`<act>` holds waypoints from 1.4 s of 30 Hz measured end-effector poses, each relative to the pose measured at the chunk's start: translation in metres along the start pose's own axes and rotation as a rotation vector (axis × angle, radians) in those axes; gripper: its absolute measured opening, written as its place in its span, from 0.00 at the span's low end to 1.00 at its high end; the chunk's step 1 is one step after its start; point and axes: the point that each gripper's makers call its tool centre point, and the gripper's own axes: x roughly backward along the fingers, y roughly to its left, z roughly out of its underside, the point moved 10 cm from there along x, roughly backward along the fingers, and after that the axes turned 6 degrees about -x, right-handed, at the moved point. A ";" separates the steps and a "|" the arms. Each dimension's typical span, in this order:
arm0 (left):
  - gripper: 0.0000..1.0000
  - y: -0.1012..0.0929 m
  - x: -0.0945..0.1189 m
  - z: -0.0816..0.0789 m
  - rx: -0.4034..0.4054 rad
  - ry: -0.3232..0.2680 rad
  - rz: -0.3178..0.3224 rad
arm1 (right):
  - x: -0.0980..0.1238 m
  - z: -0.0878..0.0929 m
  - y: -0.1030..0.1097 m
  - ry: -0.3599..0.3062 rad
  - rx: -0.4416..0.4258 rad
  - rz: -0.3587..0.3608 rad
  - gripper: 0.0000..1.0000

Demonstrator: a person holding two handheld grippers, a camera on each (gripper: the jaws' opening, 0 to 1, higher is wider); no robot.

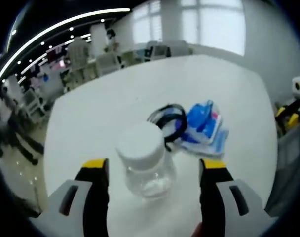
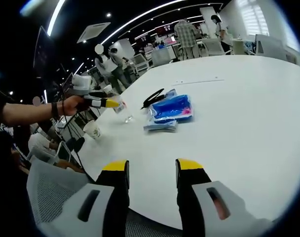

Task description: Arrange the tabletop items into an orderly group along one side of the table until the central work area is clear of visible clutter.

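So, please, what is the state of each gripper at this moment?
Left gripper: open, jaws either side of the jar, not closed on it.
Right gripper: open, holding nothing.

Bright window glare, soft blur, fisheye warp

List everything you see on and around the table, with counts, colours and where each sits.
Table: one, white, round-edged.
Jar: one, clear with white lid, between the left gripper's jaws.
Packets: small stack, blue and white, right of the jar.
Cable: one, black, looped beside the packets.
Paper cup: one, white, off the table's edge in the right gripper view.
People: several, standing in the background.
Left gripper: yellow-tipped, open around the jar.
Right gripper: yellow-tipped, open, empty.
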 end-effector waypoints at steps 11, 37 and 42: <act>0.43 0.003 -0.004 0.002 0.012 0.020 -0.008 | -0.001 -0.001 -0.002 0.001 -0.009 0.006 0.36; 0.45 -0.021 -0.002 0.006 0.255 0.069 -0.333 | -0.001 0.001 -0.001 0.002 -0.012 0.008 0.34; 0.60 -0.024 -0.001 0.009 0.215 0.023 -0.273 | 0.000 0.000 0.000 0.001 -0.010 0.007 0.34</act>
